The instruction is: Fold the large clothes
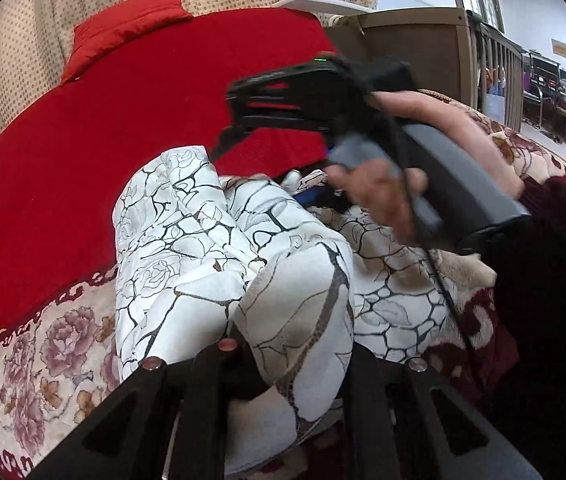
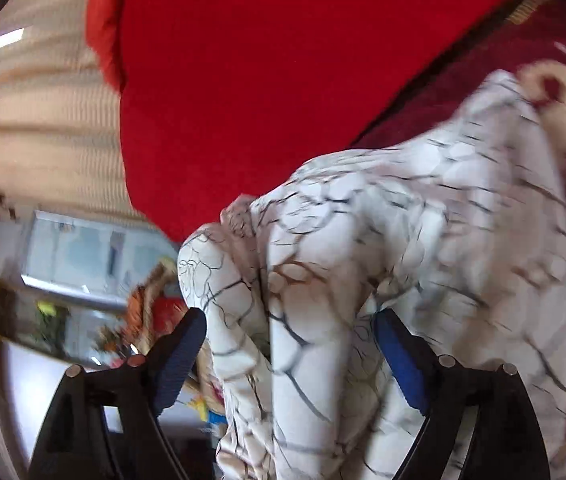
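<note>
The left gripper [image 1: 291,364] is clamped on a bunched fold of white cloth with a dark cracked rose print [image 1: 187,248], which spills over its fingers [image 1: 211,392]. The cloth lies heaped on a flowered blanket [image 1: 43,344] beside a red bedspread [image 1: 123,132]. Above it a hand [image 1: 387,196] holds the right gripper [image 1: 223,140], blurred, over the red spread.

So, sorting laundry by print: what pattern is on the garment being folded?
The garment is white with dark crackle-like lines and rose outlines; the left wrist view shows it best.
</note>
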Tool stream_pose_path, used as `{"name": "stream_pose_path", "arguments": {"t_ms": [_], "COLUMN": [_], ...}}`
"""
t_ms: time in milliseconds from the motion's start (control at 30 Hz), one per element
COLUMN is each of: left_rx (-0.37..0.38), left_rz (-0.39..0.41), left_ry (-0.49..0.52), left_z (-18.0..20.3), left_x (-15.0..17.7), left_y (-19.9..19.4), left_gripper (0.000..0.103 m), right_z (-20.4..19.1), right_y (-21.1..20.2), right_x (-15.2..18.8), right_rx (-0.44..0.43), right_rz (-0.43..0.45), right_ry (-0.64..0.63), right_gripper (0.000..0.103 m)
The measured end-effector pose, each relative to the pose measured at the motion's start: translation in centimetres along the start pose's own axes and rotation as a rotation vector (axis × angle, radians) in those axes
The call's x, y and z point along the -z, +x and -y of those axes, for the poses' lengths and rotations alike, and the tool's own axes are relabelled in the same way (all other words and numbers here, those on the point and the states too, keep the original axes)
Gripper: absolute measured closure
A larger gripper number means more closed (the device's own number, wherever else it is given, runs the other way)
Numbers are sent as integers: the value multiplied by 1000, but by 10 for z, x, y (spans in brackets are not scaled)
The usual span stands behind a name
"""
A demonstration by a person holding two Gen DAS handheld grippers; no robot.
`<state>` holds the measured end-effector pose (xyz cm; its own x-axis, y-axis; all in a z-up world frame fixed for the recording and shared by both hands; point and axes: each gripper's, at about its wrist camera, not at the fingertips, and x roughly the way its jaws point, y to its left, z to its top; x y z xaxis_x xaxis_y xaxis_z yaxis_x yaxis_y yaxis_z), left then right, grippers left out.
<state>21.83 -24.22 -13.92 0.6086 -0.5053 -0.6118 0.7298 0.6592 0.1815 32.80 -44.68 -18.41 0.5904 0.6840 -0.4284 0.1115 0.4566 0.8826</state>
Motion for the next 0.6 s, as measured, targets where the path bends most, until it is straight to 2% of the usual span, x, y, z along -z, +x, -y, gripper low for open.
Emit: {"name": "stream_pose_path", "arguments": {"t_ms": [133,200,233,267,300,333,467,500,567,600], "left_rx": [22,26,41,55,82,159,344,345,300,266], "left_rz": [5,0,1,2,1,8,66,78,107,105], "left_ry": [10,10,1,-9,-26,-62,-221,-255,-318,-350], "left_z": [-5,-9,-16,-23,-32,-47,-99,-113,-140,-152], "left_x": [3,3,4,5,7,11,25,28,36,40], "left_y": [-6,-10,-15,-18,-22,-33,-73,-79,-89,-88], "left_gripper": [88,86,86,85,84,83,71,63,53,52], "right_z": [-32,-48,-53,-52,-52,-50,-47,-46,-40,-40], "right_y": [40,62,75,86,96,100,98,99,97,96], "right_x": [0,4,8,12,14,15,14,14,16,17], "right_rx": [45,115,144,161,173,180,135,154,158,148], "right_rz": [-70,-87,-106,-135,-153,-155,-135,-124,-114,-112], "right_ry": [-114,-216,-267,-304,-324,-327,-325,-332,-313,-300], "right_gripper": [9,11,21,44,50,57,65,67,69,69]}}
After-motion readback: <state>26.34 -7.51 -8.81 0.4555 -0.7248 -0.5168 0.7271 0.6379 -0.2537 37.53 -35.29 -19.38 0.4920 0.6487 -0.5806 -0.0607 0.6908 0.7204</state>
